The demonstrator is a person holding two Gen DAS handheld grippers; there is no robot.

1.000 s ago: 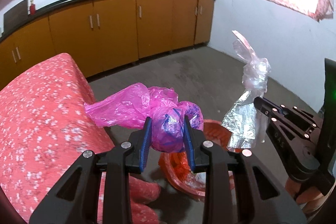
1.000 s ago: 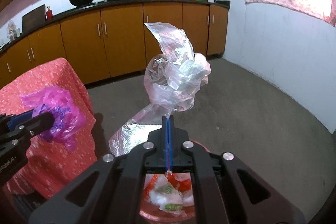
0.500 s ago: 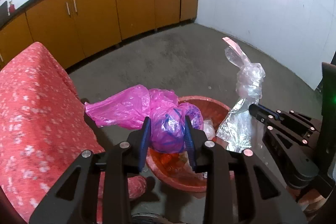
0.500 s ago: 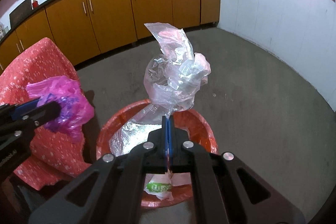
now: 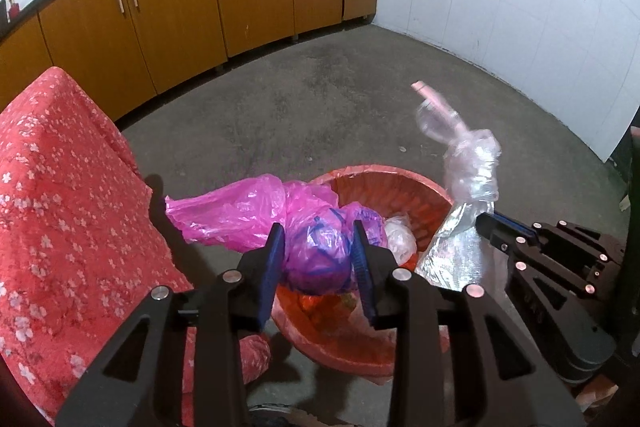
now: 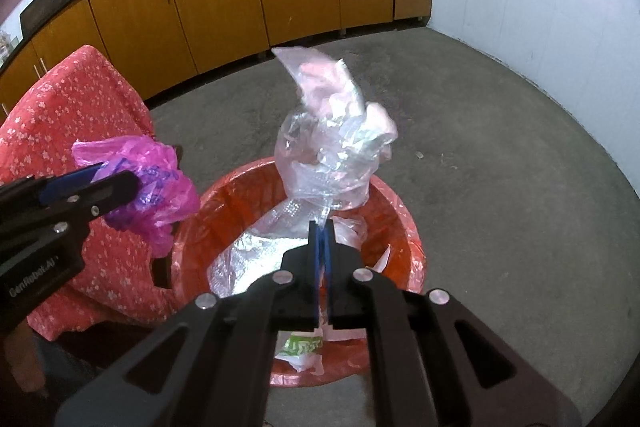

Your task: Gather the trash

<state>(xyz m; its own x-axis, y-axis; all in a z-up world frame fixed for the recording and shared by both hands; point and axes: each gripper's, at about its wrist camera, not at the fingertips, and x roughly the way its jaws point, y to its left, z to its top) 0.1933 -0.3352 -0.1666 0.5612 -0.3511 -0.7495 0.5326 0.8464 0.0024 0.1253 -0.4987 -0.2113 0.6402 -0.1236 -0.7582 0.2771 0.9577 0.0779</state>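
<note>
1. The left gripper [image 5: 318, 259] clamps a crumpled pink plastic bag [image 5: 280, 215], held above the near rim of the red bin [image 5: 384, 183].
2. The right gripper [image 6: 320, 231] pinches a clear plastic bag [image 6: 332, 155] tight over the bin's opening.
3. A floral-covered table [image 5: 60, 195] stands just left of the bin.

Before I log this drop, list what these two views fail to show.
- Red bin contents: right wrist view, mostly hidden by the clear plastic bag and right gripper.
- Pink bag contents: left wrist view, opaque, left gripper in front.
- Countertop items: both views, cut off at the top edge.
</note>
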